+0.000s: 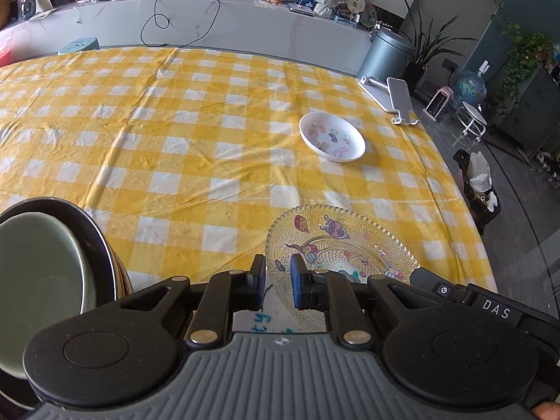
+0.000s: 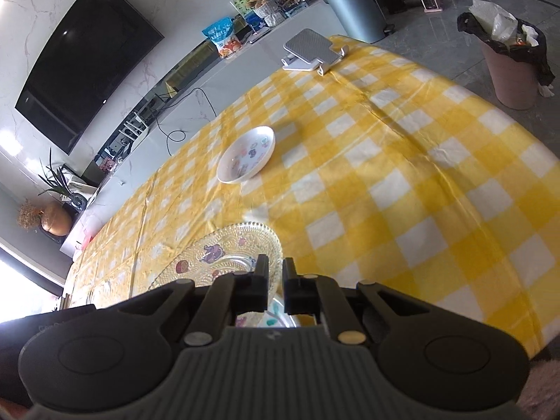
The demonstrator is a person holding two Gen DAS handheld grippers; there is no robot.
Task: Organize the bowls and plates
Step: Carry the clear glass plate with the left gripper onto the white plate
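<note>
Yellow checked tablecloth (image 1: 175, 122) creased all round the glass plate (image 1: 343, 241); liable to catch a rim if dragged rather than lifted. Just left of the glass plate: dark plate (image 1: 94, 231) with a green bowl (image 1: 38, 262) nested in it, apparently on top of more plates. Probably the stack to build, going by the task. Beyond the glass plate, well apart: small white printed dish (image 1: 331, 136), not yet collected. Glass plate itself pinched on two sides: left gripper (image 1: 278, 274) clamped over its left rim, right gripper (image 2: 275, 276) pressed almost together on the opposite rim. Cannot tell whether lifted clear of the cloth or resting on it. Main risk: two rigid pinches on one thin, beaded glass edge. Any mismatch between hands (one higher, one faster, one rolling) likely to twist the rim out of a pad or load the glass until chipped. Second risk: left fingers nearest the dark plate, so easy to clip its edge and shove the stack on approach. Third: green bowl occupying the top, so no flat seat there; bound to rock or slide off if set on the bowl. Worth moving the bowl first.
</note>
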